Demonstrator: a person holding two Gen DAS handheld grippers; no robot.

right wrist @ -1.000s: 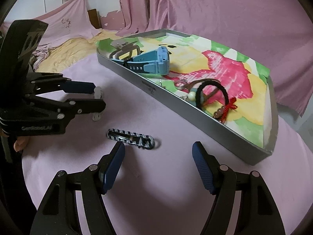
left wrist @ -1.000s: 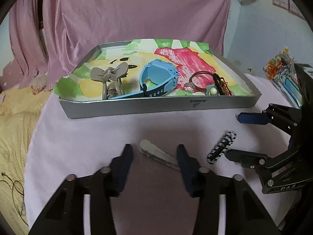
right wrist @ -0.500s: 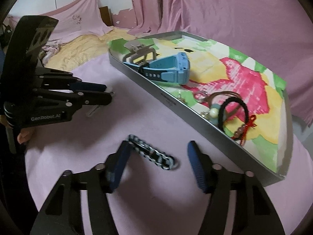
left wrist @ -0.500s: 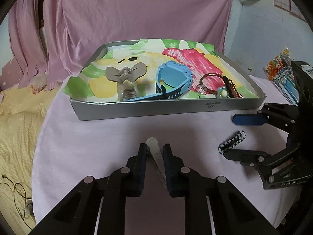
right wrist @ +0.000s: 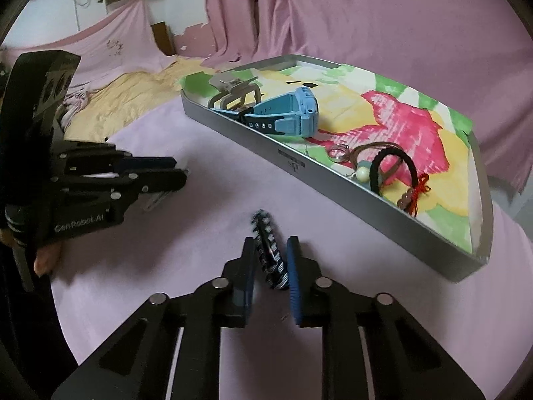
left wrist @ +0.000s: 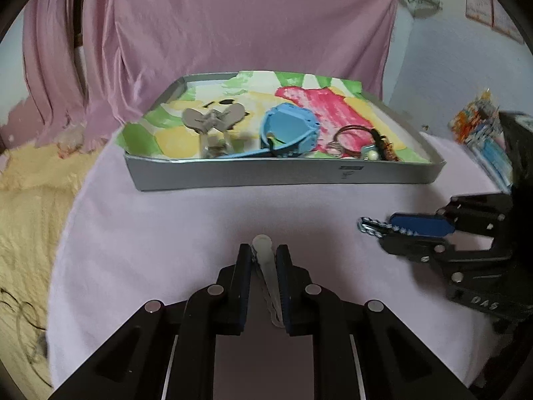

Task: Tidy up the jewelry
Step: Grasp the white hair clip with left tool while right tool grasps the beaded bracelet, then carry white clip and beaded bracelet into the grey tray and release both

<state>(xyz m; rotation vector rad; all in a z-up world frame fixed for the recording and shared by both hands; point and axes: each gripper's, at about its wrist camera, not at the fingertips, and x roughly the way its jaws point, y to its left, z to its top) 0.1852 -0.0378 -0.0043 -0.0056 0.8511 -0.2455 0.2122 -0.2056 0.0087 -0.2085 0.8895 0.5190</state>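
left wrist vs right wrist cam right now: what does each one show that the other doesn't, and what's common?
Left wrist only: the left gripper head-on, shut on the beige hair clip, and colourful packets far right.

Right wrist only: the right gripper head-on, shut on the black-and-white striped clip, plus a yellow blanket.

Both: the silver tray holding the blue watch, grey claw clip and black hair tie, the pink cloth, and each other's gripper from the side.

Two hair clips (left wrist: 265,260), one watch (left wrist: 289,130)
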